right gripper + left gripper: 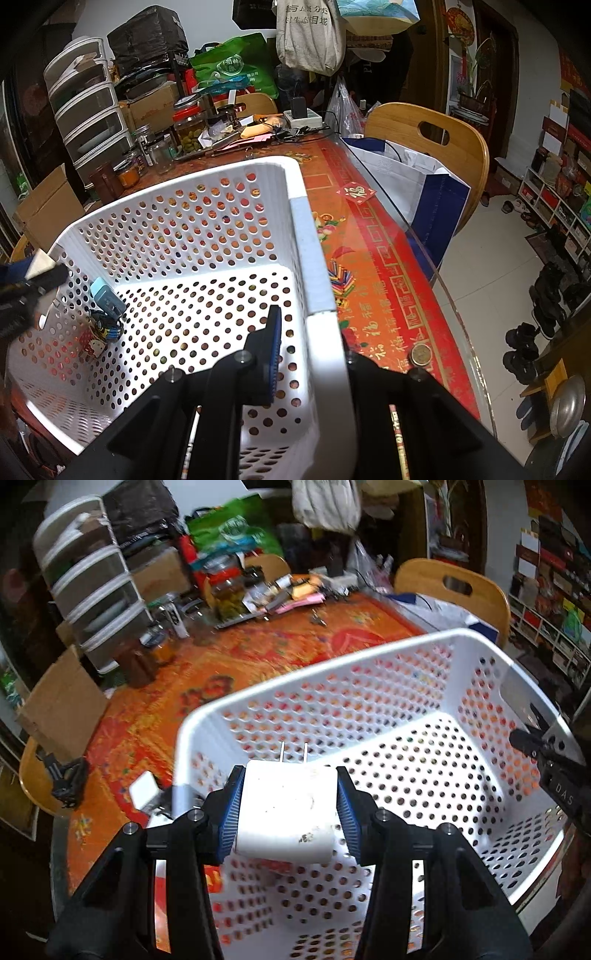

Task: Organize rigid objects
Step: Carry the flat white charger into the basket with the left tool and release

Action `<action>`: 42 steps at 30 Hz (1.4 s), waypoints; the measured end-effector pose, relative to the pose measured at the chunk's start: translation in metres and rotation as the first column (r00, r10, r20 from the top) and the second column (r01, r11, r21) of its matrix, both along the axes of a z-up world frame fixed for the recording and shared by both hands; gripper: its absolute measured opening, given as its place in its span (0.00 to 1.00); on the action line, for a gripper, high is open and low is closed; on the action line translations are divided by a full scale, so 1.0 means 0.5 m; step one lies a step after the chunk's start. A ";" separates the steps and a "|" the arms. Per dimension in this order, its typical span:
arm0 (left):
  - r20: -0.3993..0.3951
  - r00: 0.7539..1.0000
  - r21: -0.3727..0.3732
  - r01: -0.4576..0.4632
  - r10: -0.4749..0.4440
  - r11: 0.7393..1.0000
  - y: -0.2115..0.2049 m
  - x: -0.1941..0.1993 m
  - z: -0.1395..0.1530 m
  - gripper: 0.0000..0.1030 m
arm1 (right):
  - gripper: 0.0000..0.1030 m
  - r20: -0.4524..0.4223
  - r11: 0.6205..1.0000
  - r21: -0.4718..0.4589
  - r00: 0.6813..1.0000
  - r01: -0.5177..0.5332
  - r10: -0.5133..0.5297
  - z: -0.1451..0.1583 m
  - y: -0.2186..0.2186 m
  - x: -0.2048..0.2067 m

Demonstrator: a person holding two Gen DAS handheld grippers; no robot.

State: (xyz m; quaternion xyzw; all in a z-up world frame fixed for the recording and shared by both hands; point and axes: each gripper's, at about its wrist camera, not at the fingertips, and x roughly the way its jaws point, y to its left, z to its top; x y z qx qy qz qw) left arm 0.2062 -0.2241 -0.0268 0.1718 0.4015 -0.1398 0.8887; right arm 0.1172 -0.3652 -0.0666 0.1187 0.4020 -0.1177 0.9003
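My left gripper [290, 805] is shut on a white plug charger [286, 812], prongs pointing forward, and holds it over the near left corner of the white perforated basket [369, 653]. My right gripper [314, 350] is shut on the basket's right rim [325, 354], one finger [271, 354] inside the wall, the other outside and mostly hidden. In the right wrist view a pale blue charger [107, 295] and a small Hello Kitty item [94, 345] lie in the basket's left corner. The right gripper shows at the right edge of the left wrist view [550, 753].
The basket stands on a table with an orange-red patterned cloth [388, 288]. Another white charger [144, 790] and a black cable bundle [68, 782] lie left of the basket. Jars [190, 129] and clutter fill the table's far end. A wooden chair [436, 147] holds a white-blue bag [413, 184].
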 end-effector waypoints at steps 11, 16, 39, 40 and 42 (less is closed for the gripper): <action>-0.067 0.998 0.074 0.026 -0.021 0.997 -0.031 0.003 -0.053 0.43 | 0.15 0.005 1.000 0.006 1.000 -0.003 0.002 0.000 0.000 0.000; -0.082 0.996 0.094 0.030 -0.023 0.995 -0.037 0.003 -0.059 0.43 | 0.15 0.004 1.000 0.006 1.000 -0.001 0.001 -0.001 0.000 -0.001; -0.027 0.945 -0.213 -0.323 0.325 0.922 0.465 0.018 0.035 1.00 | 0.15 0.005 1.000 0.009 1.000 0.001 -0.001 -0.003 -0.004 -0.001; -0.069 0.941 -0.218 -0.338 0.332 0.915 0.484 0.029 0.002 1.00 | 0.15 0.004 1.000 0.008 1.000 0.001 -0.001 -0.003 -0.004 -0.001; -0.105 0.938 -0.228 -0.345 0.329 0.910 0.498 0.038 -0.038 1.00 | 0.15 0.004 1.000 0.008 1.000 0.001 -0.001 -0.003 -0.004 -0.001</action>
